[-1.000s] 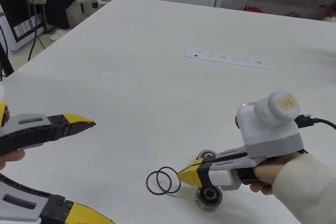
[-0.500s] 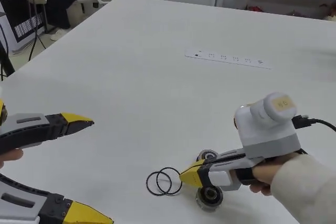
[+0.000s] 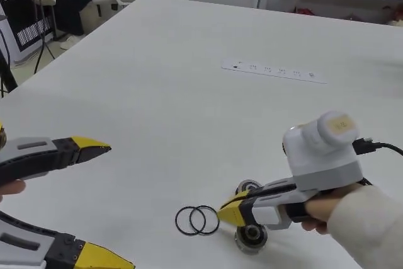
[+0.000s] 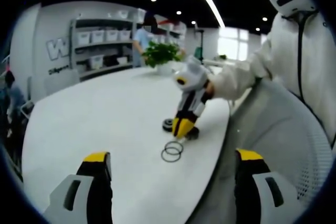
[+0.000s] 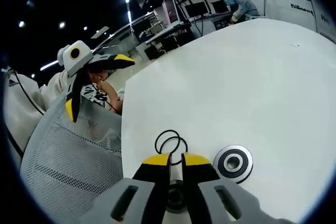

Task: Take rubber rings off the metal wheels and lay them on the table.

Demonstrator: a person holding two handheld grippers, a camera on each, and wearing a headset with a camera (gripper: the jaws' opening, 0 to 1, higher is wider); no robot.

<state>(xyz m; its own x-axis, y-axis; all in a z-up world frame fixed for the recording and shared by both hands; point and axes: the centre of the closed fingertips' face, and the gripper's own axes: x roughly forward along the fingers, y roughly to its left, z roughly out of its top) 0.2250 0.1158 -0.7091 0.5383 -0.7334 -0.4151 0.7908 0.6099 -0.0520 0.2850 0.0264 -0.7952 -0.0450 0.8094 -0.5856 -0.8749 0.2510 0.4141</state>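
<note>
**Rings point(image 3: 196, 220) spread out as right tongs point(image 3: 221, 209) ease back**

Since a second ago my right tongs have drawn back a little toward my hand. The two rings overlapped deeply then and now lie side by side with only a small overlap. Those tongs are clenched, yellow tips together with just a thin dark seam between them. I cannot tell whether they pinch anything. Their tips sit right at the edge of the nearer ring, touching or barely apart. My left tongs point(image 3: 119, 206) are released, jaws spread wide. They are held off to the left, well apart from the rings, over bare table point(image 3: 189, 92).

A wheel sits on either side of the right tongs. The far wheel point(image 3: 247, 187) is just beyond them, lying flat with its hub facing up. The near wheel point(image 3: 250, 236) is on my side, partly tucked under them. A power strip point(image 3: 274, 70) lies well beyond, toward the far edge. A mesh chair point(image 5: 68, 166) stands at the table edge beside me.

Both rings lie flat on the table. The pair's long axis runs left to right in the head view, in line with the right tongs' jaws.
</note>
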